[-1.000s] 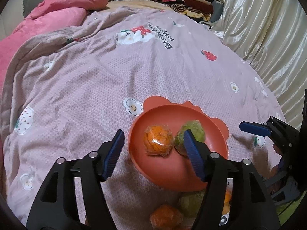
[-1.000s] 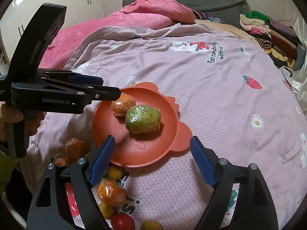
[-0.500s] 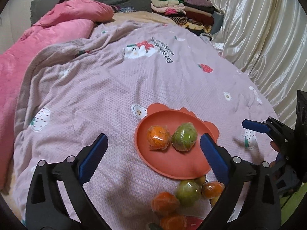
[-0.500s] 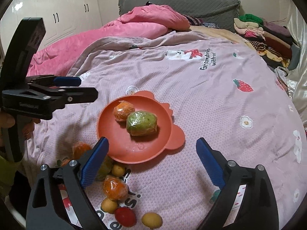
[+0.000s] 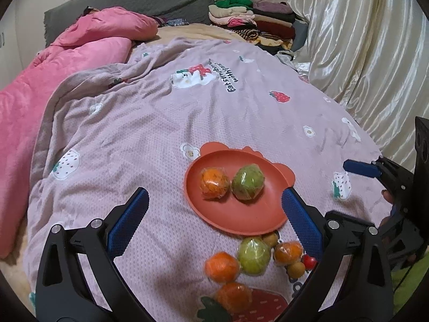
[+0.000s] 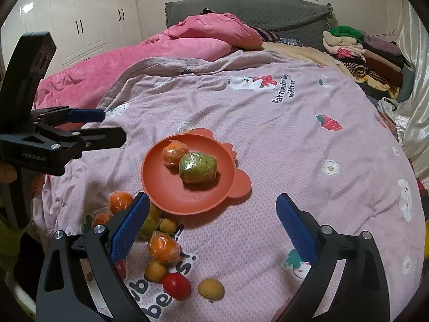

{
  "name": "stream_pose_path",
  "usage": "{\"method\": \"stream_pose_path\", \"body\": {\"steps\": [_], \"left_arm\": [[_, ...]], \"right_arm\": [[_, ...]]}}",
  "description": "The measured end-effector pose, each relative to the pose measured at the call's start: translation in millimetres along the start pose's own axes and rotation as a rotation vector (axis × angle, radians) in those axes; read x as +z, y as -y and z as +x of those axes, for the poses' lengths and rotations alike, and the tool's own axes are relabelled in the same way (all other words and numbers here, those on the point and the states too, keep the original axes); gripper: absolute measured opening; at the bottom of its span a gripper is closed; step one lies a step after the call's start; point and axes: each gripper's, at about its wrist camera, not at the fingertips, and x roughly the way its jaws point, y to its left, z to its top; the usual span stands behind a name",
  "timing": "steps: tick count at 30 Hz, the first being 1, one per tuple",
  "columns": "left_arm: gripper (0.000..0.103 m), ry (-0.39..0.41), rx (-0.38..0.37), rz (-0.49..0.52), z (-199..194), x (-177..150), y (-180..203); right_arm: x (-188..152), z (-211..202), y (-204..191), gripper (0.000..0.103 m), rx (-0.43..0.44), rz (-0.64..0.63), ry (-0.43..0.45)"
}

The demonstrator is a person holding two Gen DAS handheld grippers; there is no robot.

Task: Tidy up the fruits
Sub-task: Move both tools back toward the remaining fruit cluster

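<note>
Left wrist view: our left gripper (image 5: pixel 211 214) has pulled back from the plate (image 5: pixel 214 214), spread wide, empty. Our right gripper (image 6: pixel 213 221) gapes empty too. Wrapped orange (image 5: pixel 214 183) and green fruit (image 5: pixel 248 182) sit touching on it. Only the right view shows the red fruit (image 6: pixel 176 286); open blanket (image 6: pixel 308 147) lies beyond

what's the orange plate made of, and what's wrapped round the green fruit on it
Orange plate: looks like matte silicone or soft plastic, going by the even dull surface and moulded ear-shaped tabs; it could be either. Green fruit: wrapped in thin clear plastic film, shown by crinkles and glossy highlights.
</note>
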Motion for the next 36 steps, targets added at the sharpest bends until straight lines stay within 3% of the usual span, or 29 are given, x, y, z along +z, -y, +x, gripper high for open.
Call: {"method": "stream_pose_path", "body": {"steps": [17, 36], "left_arm": [[0.093, -0.011, 0.03, -0.037, -18, -45, -12], [0.093, -0.04, 0.045, -0.028, -21, -71, -7]], "right_arm": [[-19, 1, -20, 0.095, 0.024, -0.036, -0.051], [-29, 10, -35, 0.095, 0.035, -0.065, -0.101]]}}
